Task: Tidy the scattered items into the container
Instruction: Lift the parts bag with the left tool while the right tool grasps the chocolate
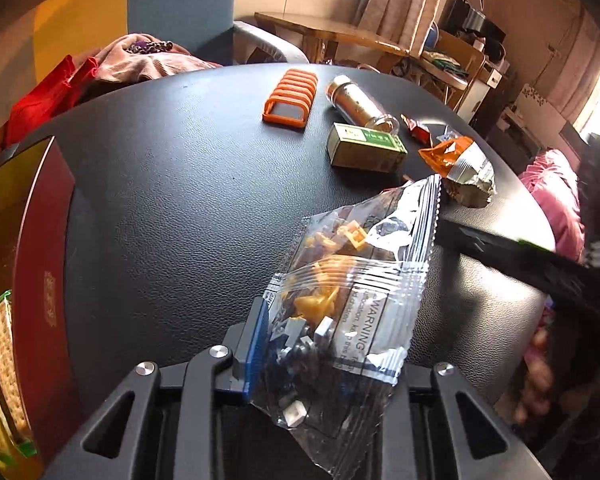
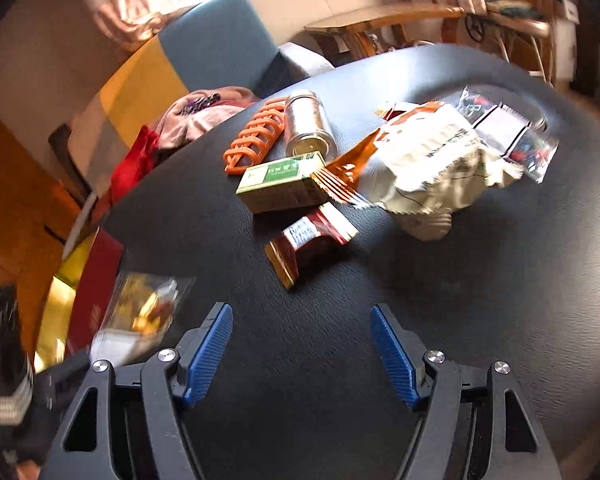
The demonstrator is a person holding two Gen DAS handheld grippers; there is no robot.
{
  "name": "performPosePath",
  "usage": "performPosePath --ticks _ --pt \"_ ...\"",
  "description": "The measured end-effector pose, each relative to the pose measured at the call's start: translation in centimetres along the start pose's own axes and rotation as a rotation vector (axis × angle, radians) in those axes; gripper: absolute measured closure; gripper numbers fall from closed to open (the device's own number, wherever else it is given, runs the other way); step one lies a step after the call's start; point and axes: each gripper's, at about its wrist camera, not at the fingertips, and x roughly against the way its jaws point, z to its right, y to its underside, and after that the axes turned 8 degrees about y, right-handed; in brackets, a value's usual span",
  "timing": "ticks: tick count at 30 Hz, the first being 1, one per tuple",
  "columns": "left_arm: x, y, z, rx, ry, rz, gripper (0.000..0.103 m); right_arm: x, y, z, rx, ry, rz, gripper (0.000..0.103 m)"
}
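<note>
Clear zip bag (image 1: 340, 312) of small orange and grey plastic parts is sitting between the fingers of the left hand-held gripper (image 1: 324, 356), lower end of the bag in the jaws, top end leaning away toward the other items. One blue pad (image 1: 256, 344) is lying against the bag's edge; the opposite pad is hidden behind the plastic, so contact on that side cannot be confirmed, but the bag is standing up off the black surface (image 1: 172, 208) in the grip.

Landmark for positions: the green-and-tan carton (image 1: 364, 148).
- Gold-capped jar (image 1: 356, 100) is lying on its side just behind the carton.
- Orange rack (image 1: 288, 98) is lying beside the jar, on the far side from the wrappers.
- Orange-and-silver snack packet (image 1: 460, 164) is lying crumpled next to the carton, toward the zip bag's top.
- Small red wrapper (image 2: 312, 240) is lying nearer the right hand-held gripper than the carton is.
- Red box with gold interior (image 1: 40, 280) is sitting at the surface edge, well away from the carton, on the left hand-held gripper's side.

Right hand-held gripper (image 2: 302, 354) is hovering over bare surface with jaws parted, nothing between the blue pads. Its view is motion-blurred.

Armchair (image 1: 188, 8) with heaped cloth is standing beyond the surface.
</note>
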Motion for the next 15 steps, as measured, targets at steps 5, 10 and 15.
performPosePath --ticks 5,10,15 --pt "0.6 0.4 -0.3 0.019 0.015 0.012 0.075 -1.7 -1.6 -0.7 -0.048 0.052 0.032 0.02" --pt "1.1 0.4 -0.5 0.031 0.022 0.03 0.075 -2.9 -2.9 -1.6 -0.015 0.145 0.049 0.035" --pt "1.3 0.4 -0.9 0.042 0.027 0.039 0.075 -3.3 -3.1 -2.4 0.069 0.172 0.047 0.056"
